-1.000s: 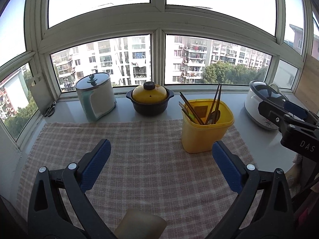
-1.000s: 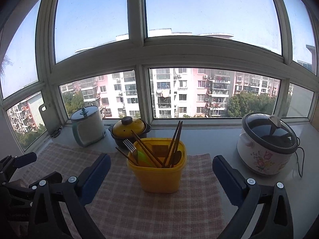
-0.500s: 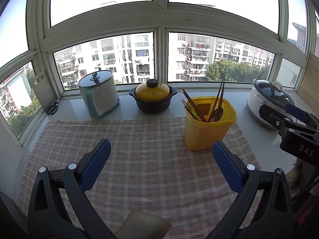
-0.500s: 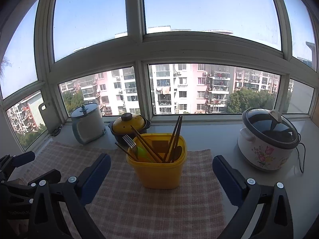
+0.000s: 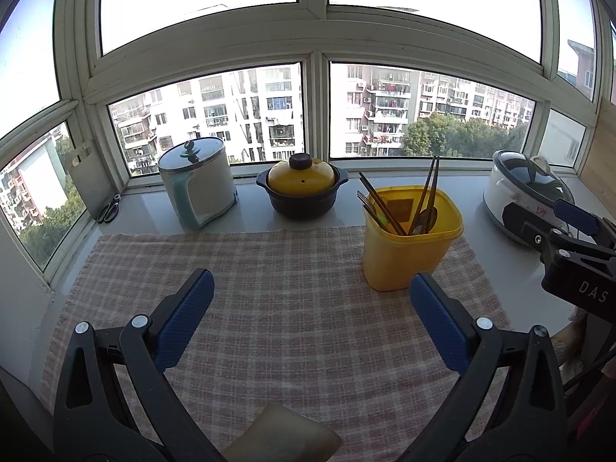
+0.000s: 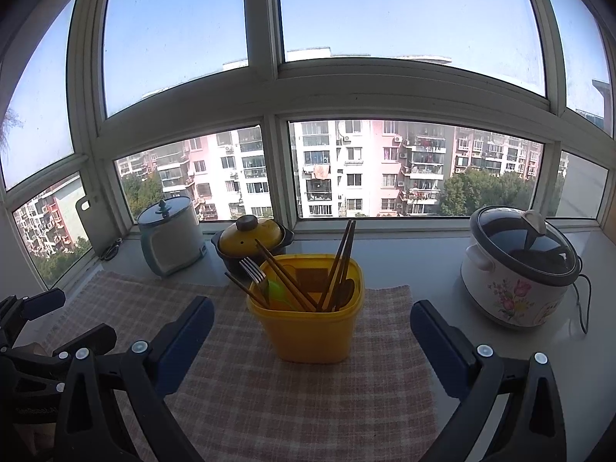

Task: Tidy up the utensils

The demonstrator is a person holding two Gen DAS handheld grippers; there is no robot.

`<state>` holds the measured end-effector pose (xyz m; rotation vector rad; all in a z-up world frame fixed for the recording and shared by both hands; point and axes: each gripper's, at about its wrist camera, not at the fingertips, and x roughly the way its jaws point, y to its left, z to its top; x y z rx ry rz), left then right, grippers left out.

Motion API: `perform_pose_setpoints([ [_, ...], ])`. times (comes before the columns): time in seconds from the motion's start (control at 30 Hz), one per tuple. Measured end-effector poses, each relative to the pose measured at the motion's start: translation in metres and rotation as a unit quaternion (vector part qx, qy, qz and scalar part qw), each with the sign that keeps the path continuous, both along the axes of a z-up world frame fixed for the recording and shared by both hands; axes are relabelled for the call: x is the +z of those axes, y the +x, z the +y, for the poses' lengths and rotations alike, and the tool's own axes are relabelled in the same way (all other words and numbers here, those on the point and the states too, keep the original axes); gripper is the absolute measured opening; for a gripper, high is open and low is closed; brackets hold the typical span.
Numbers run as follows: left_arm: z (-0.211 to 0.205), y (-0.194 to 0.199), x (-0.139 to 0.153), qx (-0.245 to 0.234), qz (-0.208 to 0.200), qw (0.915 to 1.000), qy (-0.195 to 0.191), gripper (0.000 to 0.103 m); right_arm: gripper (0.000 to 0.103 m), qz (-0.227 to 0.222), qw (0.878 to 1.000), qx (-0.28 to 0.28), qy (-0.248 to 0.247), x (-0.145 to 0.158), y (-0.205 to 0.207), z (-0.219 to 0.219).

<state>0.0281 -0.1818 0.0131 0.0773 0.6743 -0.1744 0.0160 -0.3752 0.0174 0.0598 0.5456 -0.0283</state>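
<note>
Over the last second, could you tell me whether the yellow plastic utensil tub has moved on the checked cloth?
No. The yellow plastic utensil tub keeps its place at the far edge of the checked cloth; only the camera has shifted.

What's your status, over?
Left gripper open, empty. Right gripper open, empty. Utensils upright in yellow holder. Nothing in the way.
</note>
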Motion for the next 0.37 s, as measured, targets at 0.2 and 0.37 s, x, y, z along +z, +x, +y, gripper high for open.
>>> perform_pose_setpoints([
  [0.2,0.0013,-0.0011,-0.0001,0.006,-0.007,0.9999,0.008,0.103,0.103,0.001,1.0,0.0,-0.002,-0.001,0.0014,0.0013],
  [0.37,0.0005,-0.0022,-0.0009,0.006,-0.017,0.9998,0.009,0.103,0.103,0.003,1.0,0.001,-0.002,-0.0027,0.0031,0.0018],
])
